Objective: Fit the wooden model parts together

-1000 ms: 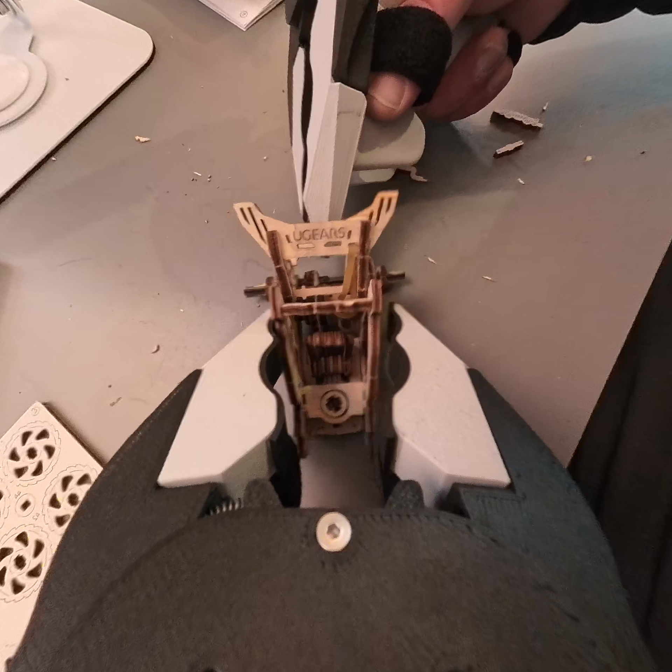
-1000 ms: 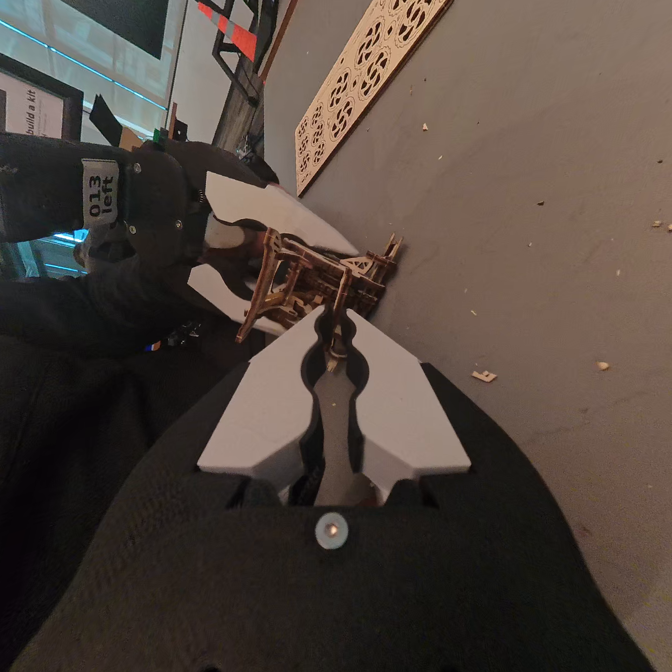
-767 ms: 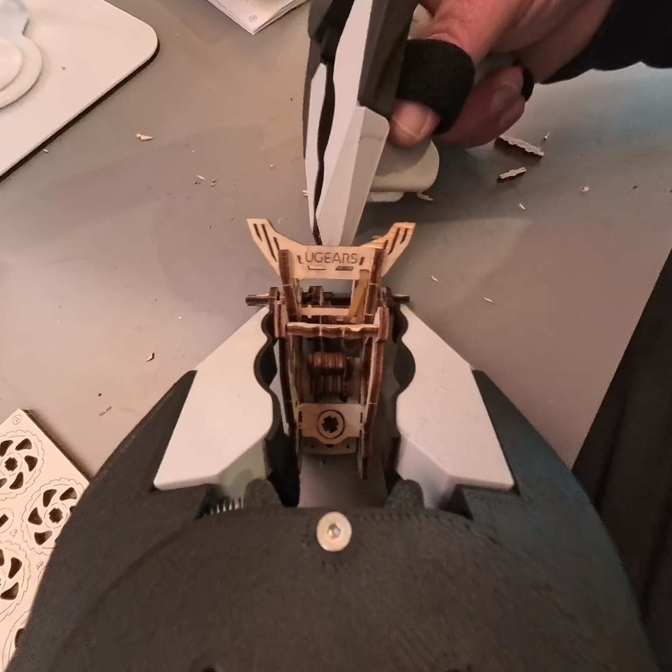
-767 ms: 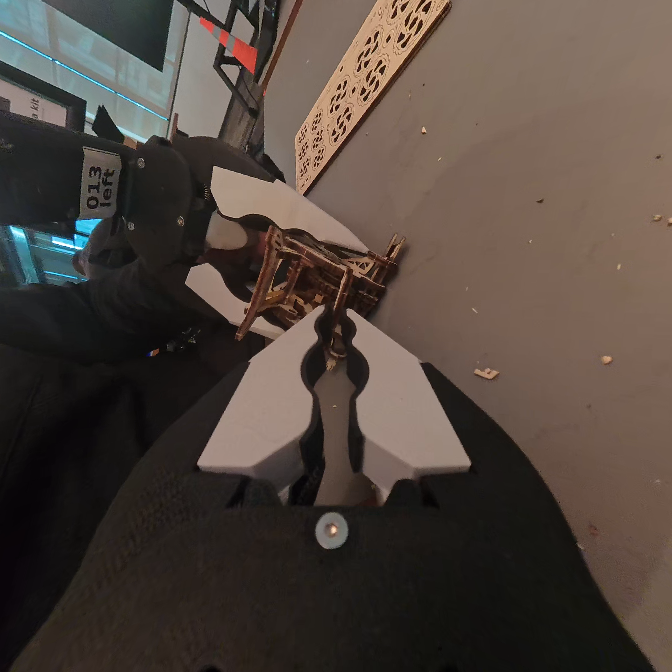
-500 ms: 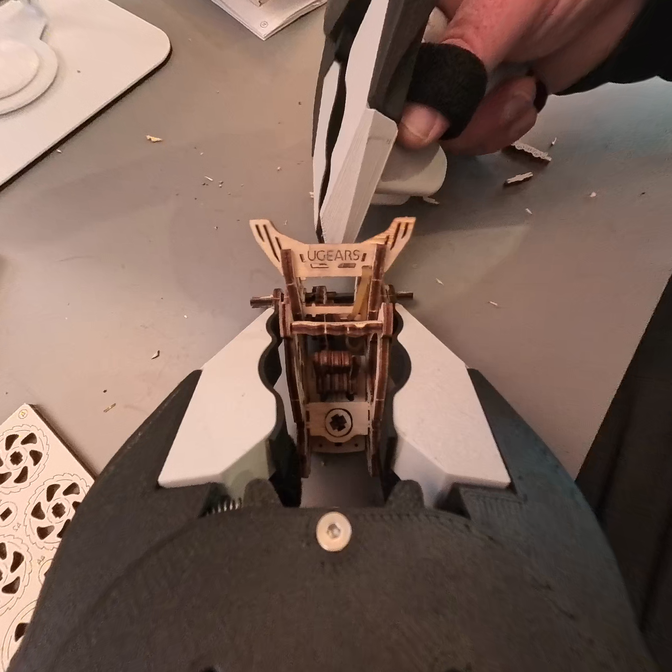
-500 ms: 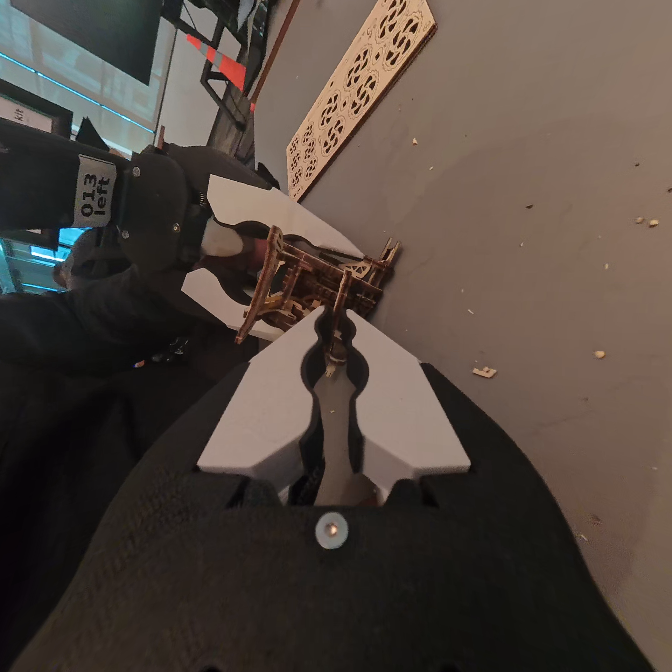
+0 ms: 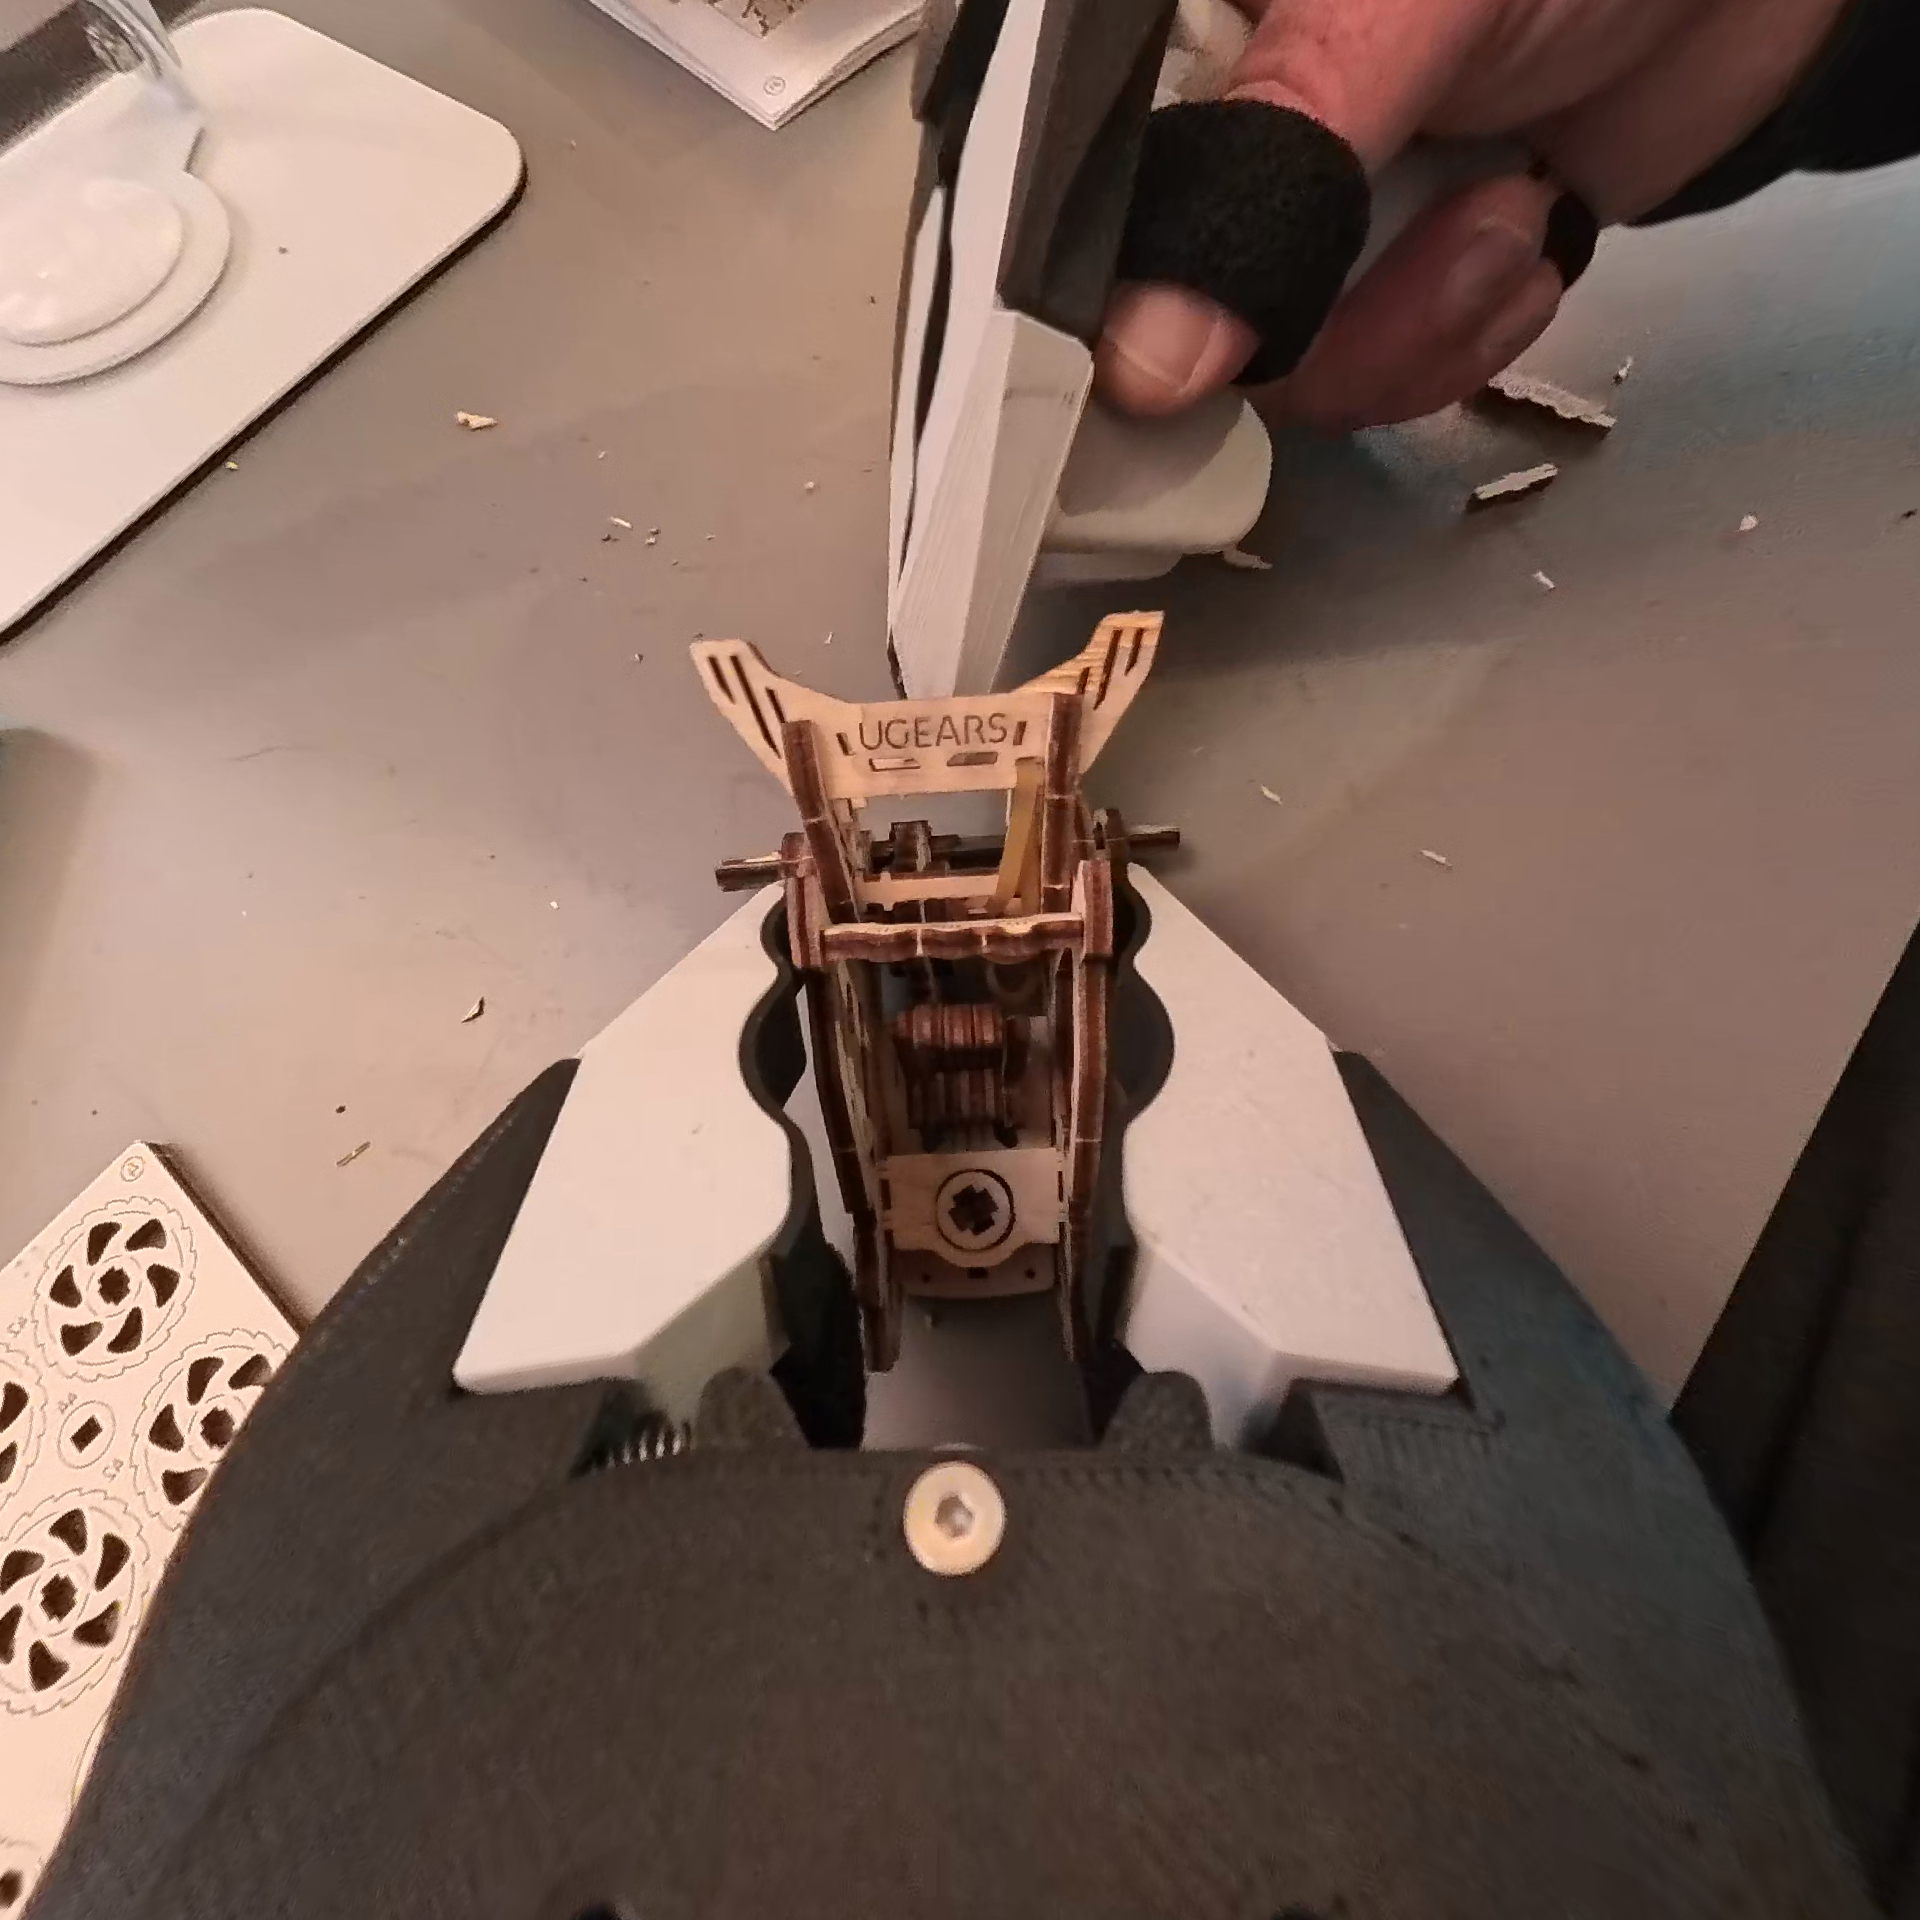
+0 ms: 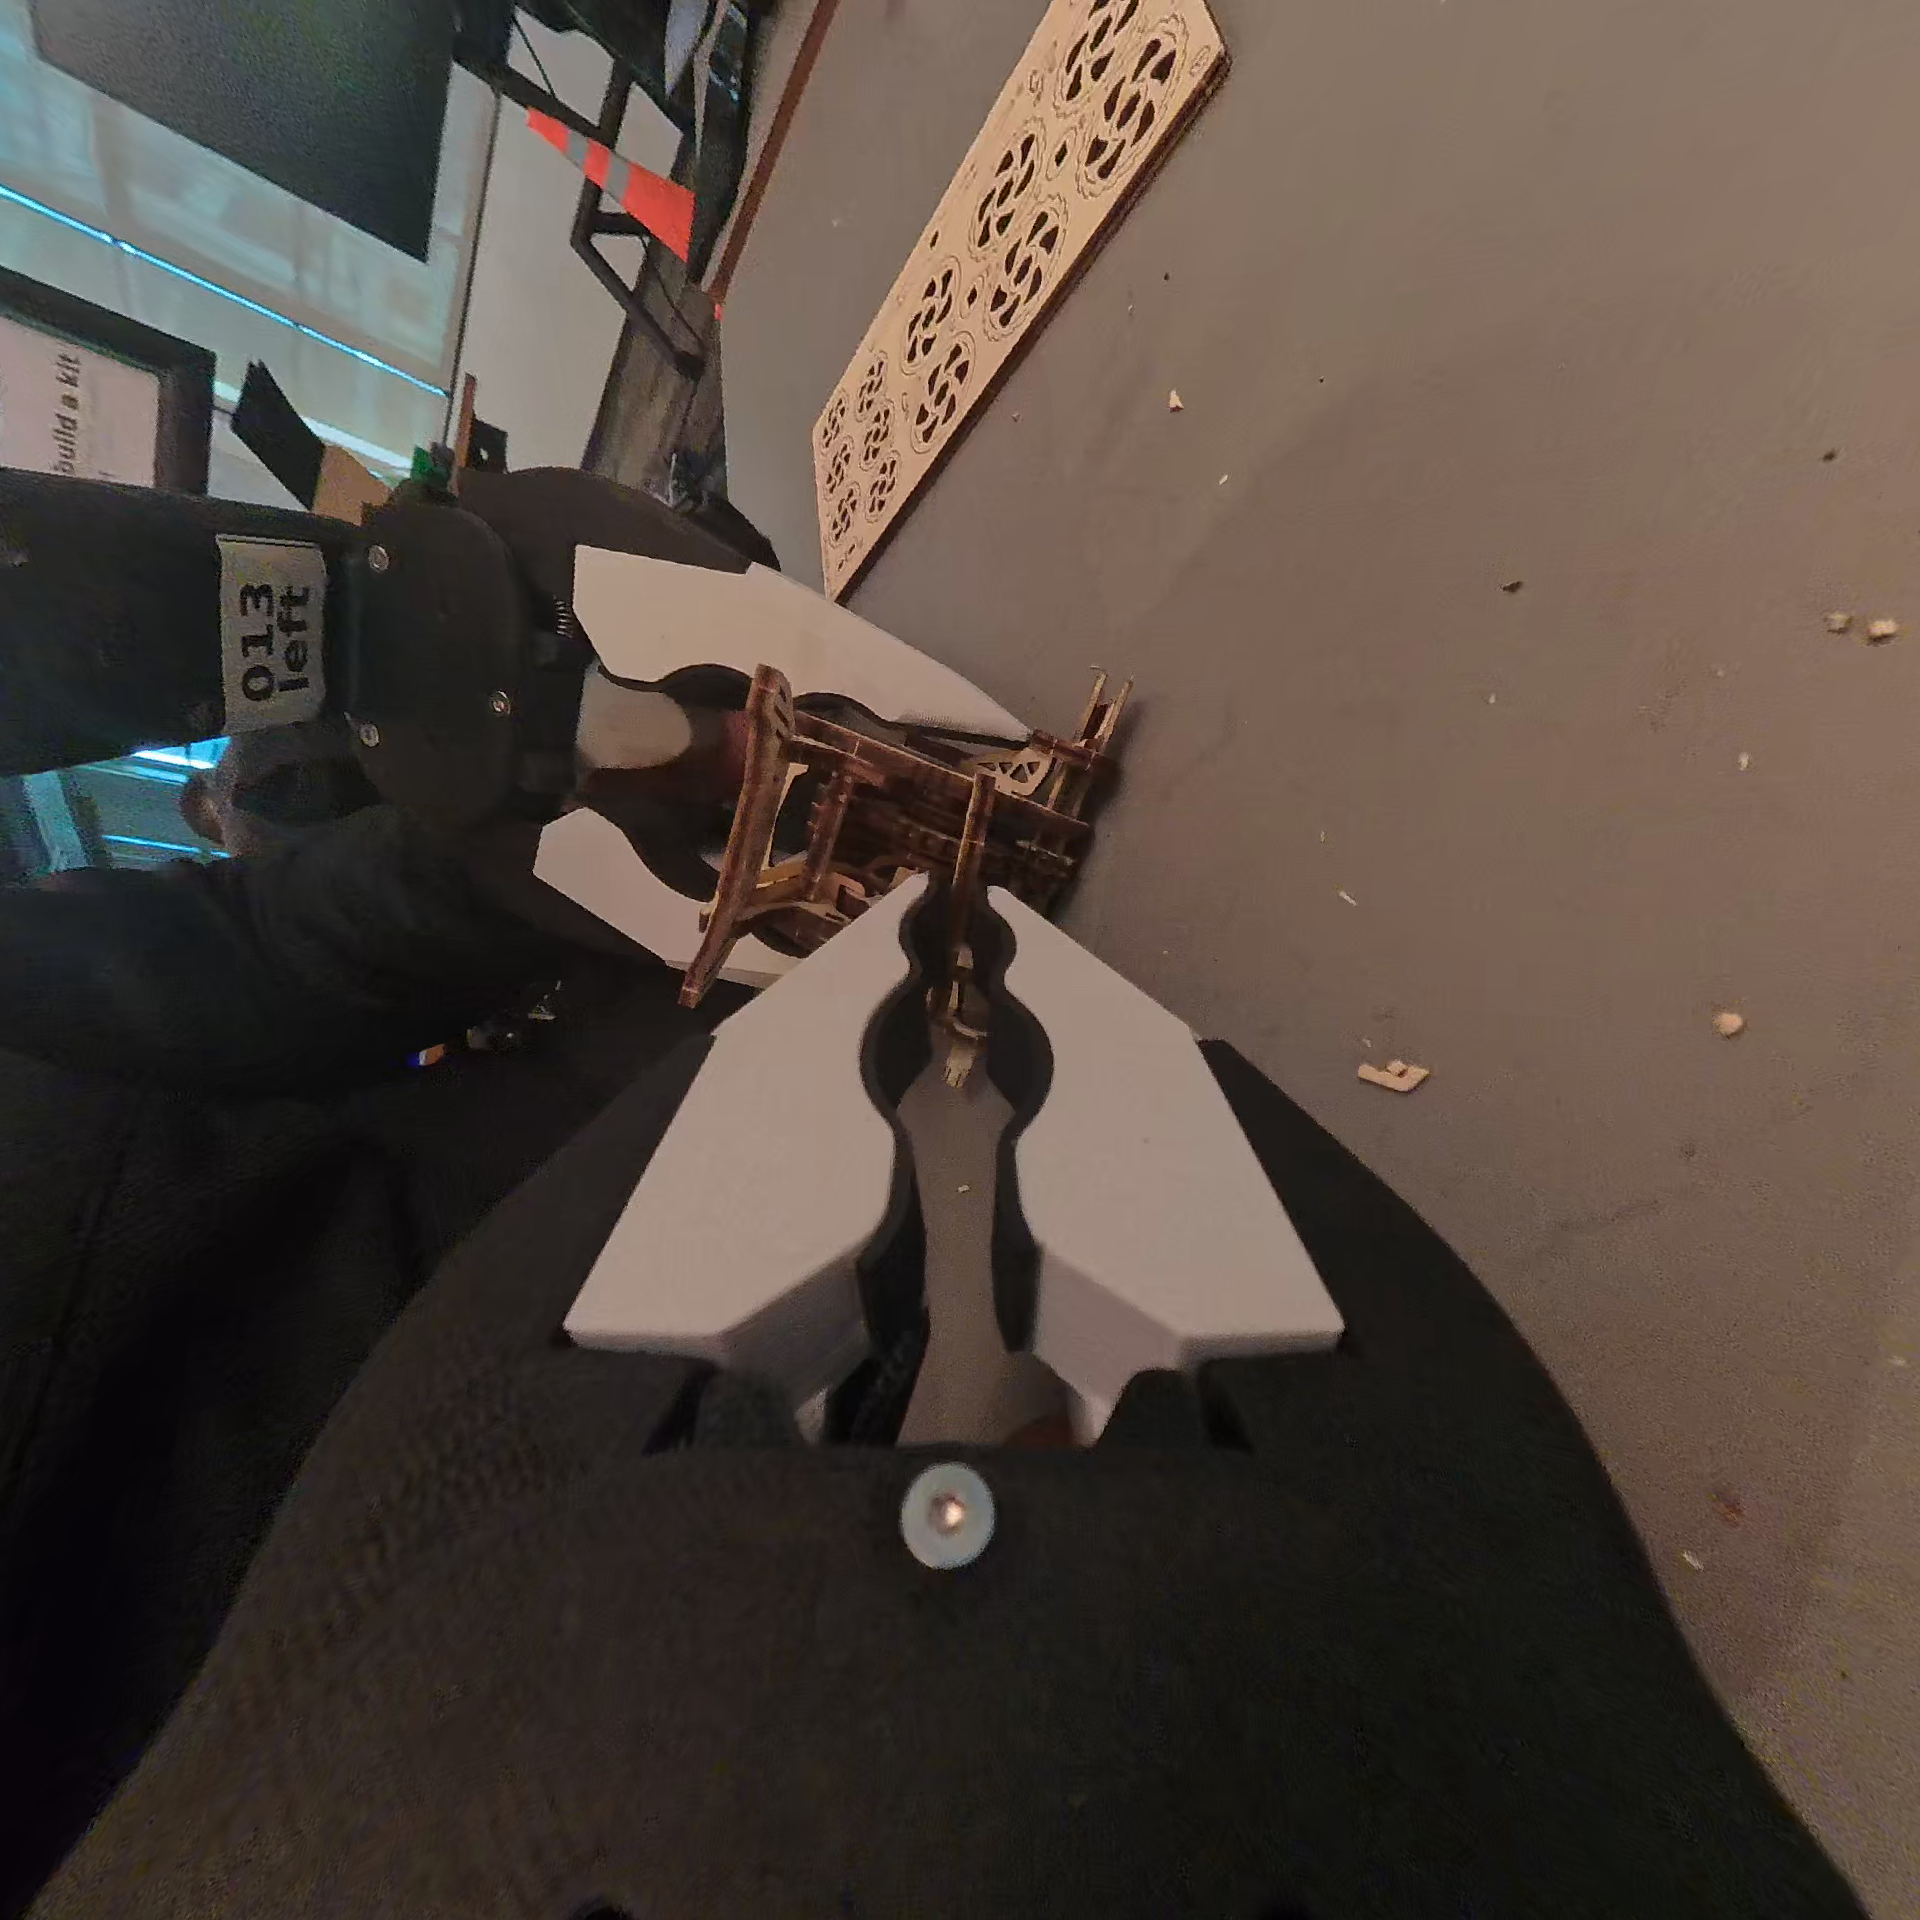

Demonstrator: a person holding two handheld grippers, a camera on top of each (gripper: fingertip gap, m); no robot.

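Right claw (image 8: 951,935) pinching small wooden part (image 8: 958,1023) against wooden model (image 8: 914,810); left claw (image 8: 862,821) clamps model.

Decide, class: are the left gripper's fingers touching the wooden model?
Touching. The left wrist view shows both white fingers pressed against the side frames of the wooden model, no gap either side.

The left gripper (image 7: 956,1049) is held low and level, its 2 pale fingers (image 7: 665,1164) spread a moderate way and pressed against what sits between them. The right gripper (image 8: 951,935) comes in from the far side, rolled onto its edge and tipped downward, fingers nearly together at the tips. A bare hand (image 7: 1455,208) with black finger sleeves wraps its handle
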